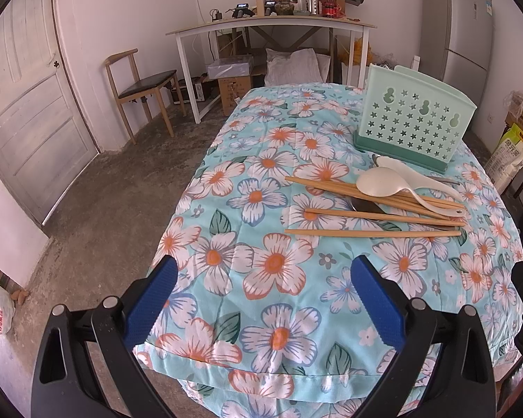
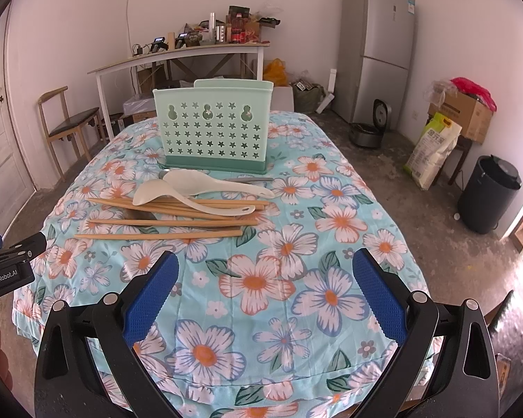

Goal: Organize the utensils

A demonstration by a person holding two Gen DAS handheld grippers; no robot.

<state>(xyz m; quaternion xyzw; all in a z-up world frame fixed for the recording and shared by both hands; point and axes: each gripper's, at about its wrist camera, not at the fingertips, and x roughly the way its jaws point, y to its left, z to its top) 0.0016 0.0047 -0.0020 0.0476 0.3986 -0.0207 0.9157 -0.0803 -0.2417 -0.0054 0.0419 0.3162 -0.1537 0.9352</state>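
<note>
Nearest to both cameras, the flowered cloth [image 2: 282, 299] of the table is seen between the blue pads. The right gripper [image 2: 265, 296] is held wide open and nothing is gripped in it; the left gripper [image 1: 263, 299] is also spread wide and is empty. Both are held low over the near edge of the table, pointed forward and well apart from the utensils.

Ahead of the right gripper, and a little to its left, the green holder [image 2: 214, 125] with star holes is standing upright. Just before it the pile is lying: wooden chopsticks [image 2: 164, 224], two white spoons [image 2: 191, 195] crossed over them, and a metal spoon [image 2: 251, 180] partly hidden behind. From the left gripper the same pile [image 1: 373, 209] is found ahead and to the right.

It is judged that no piece is sorted yet and only the approach is in hand. For the next move, one gripper should be brought forward to the nearest chopstick and closed on its thin shaft, which may roll on the soft cloth.
</note>
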